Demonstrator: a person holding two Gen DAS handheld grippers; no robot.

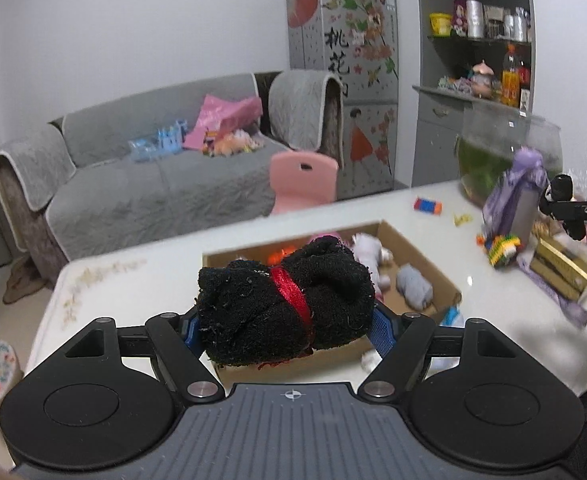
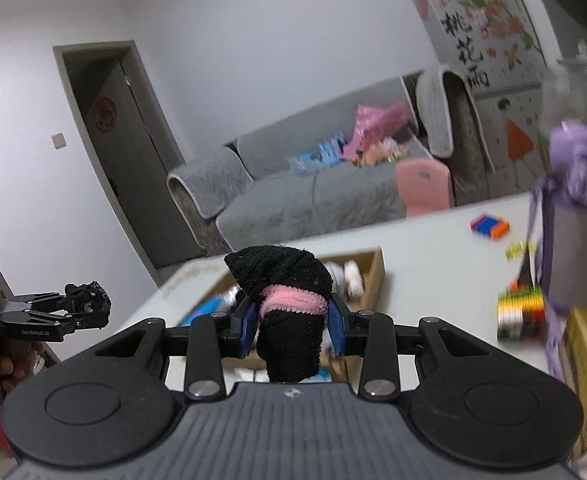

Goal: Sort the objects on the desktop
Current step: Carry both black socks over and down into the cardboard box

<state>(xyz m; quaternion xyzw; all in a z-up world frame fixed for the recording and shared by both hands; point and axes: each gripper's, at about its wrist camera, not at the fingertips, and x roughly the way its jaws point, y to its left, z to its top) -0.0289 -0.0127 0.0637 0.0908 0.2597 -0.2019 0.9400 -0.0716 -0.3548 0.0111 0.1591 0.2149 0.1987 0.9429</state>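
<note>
My left gripper (image 1: 287, 326) is shut on a rolled black sock with a red band (image 1: 281, 300) and holds it above the near part of a shallow cardboard box (image 1: 417, 250) on the white table (image 1: 133, 276). The box holds several rolled socks, among them a grey one (image 1: 413, 286) and a white one (image 1: 367, 250). My right gripper (image 2: 293, 326) is shut on a black sock with a pink band (image 2: 289, 300), above the same box (image 2: 375, 270). The left gripper also shows in the right wrist view (image 2: 87, 302) at far left with its black sock.
Toy brick pieces (image 1: 427, 205) (image 1: 501, 248) lie on the table's right side, beside a purple-wrapped bottle (image 1: 517, 200), a glass fishbowl (image 1: 505, 152) and gold boxes (image 1: 559, 266). A pink chair (image 1: 303, 184) and a grey sofa (image 1: 141, 184) stand behind the table.
</note>
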